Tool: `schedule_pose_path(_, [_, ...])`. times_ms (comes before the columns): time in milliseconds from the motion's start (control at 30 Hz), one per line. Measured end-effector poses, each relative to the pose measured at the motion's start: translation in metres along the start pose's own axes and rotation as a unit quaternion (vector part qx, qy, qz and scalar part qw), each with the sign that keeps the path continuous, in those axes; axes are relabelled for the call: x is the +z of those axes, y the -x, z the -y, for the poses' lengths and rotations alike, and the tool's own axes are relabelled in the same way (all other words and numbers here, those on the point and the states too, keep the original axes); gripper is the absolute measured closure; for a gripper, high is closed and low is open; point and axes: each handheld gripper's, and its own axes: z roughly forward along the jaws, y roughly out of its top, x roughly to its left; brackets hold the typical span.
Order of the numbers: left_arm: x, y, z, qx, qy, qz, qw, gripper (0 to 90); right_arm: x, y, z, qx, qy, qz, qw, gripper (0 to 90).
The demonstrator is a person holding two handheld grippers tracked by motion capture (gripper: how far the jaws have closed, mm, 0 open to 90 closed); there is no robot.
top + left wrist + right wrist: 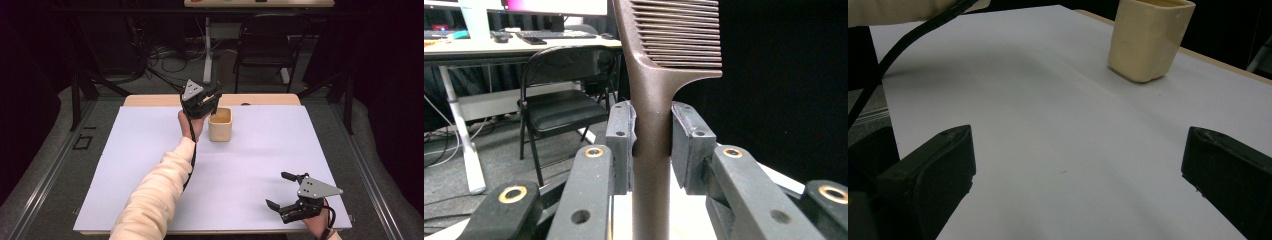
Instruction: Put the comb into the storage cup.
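A person works at a table covered by a white sheet [250,165], holding a two-jaw gripper in each hand. The left gripper [210,105] is raised at the far side of the sheet, at the end of an arm in a cream sleeve [155,195]. Its jaws are clamped on the handle of a dark brown comb [659,90]. In the left gripper view the comb stands upright between the two pads, its teeth fanning out above them to one side. Just beside this gripper, on its right and slightly below, a cream square cup [220,124] stands upright on the sheet. The right gripper [280,192] rests low near the front edge of the sheet, well apart from the cup. Its jaws are spread wide with nothing between them.
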Motion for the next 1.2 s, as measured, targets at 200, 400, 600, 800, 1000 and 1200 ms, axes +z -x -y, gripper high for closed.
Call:
schedule_pose_path(200, [0.003, 0.001, 0.003, -0.001, -0.001, 0.001, 1.0000, 72.4, 0.000, 0.000, 0.000, 0.000, 0.000, 0.000, 1.0000, 0.4])
schedule_pose_path(400, [0.006, 0.002, 0.007, -0.004, 0.002, 0.006, 1.0000, 72.4, 0.000, 0.000, 0.000, -0.001, 0.002, 0.000, 1.0000, 0.4])
schedule_pose_path(600, [0.008, 0.003, 0.010, -0.007, 0.003, 0.007, 1.0000, 72.4, 0.000, 0.000, 0.000, -0.001, 0.002, 0.000, 1.0000, 0.4])
schedule_pose_path(800, [0.009, 0.001, 0.013, -0.009, 0.002, 0.007, 0.9999, 72.4, 0.000, 0.000, 0.000, -0.003, 0.001, 0.000, 1.0000, 0.5])
schedule_pose_path(1000, [0.011, 0.000, 0.017, -0.014, -0.002, 0.006, 0.9999, 72.4, 0.000, 0.000, 0.000, -0.003, 0.002, 0.000, 1.0000, 0.5])
schedule_pose_path(1200, [0.012, -0.001, 0.020, -0.016, -0.007, 0.004, 0.9998, 72.4, 0.000, 0.000, 0.000, -0.002, 0.001, 0.000, 1.0000, 0.5])
